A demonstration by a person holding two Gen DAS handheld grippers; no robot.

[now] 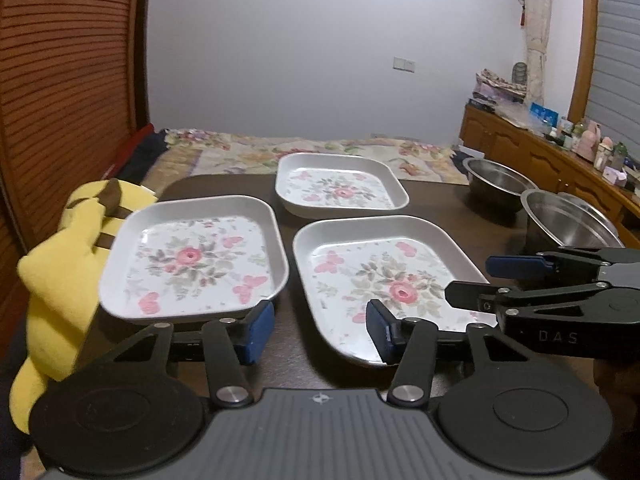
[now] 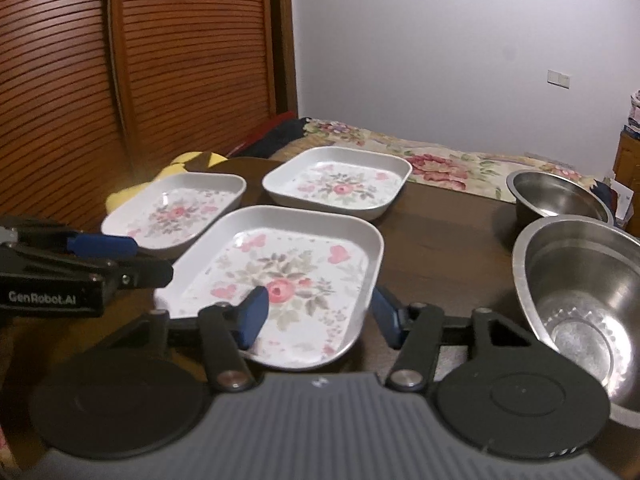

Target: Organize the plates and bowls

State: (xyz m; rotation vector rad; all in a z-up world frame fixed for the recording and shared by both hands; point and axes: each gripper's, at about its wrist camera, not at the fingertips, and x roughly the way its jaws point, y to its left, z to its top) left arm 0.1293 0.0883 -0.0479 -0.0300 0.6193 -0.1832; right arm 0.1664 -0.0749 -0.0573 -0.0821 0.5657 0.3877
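Three white rectangular plates with pink flower prints lie on a dark table (image 1: 460,208): a left plate (image 1: 192,256) (image 2: 176,208), a far plate (image 1: 340,188) (image 2: 340,184) and a near plate (image 1: 384,276) (image 2: 288,264). Two steel bowls stand to the right, the near bowl (image 1: 568,224) (image 2: 580,292) and the far bowl (image 1: 496,180) (image 2: 560,196). My left gripper (image 1: 320,332) (image 2: 136,260) is open over the gap between the left and near plates. My right gripper (image 2: 320,316) (image 1: 480,280) is open, straddling the near plate's right front corner without pressing it.
A yellow plush toy (image 1: 60,272) (image 2: 188,160) lies at the table's left edge beside the left plate. A bed with a floral cover (image 1: 320,152) is behind the table. A louvred wooden door (image 2: 160,60) stands left, a cluttered wooden cabinet (image 1: 520,152) right.
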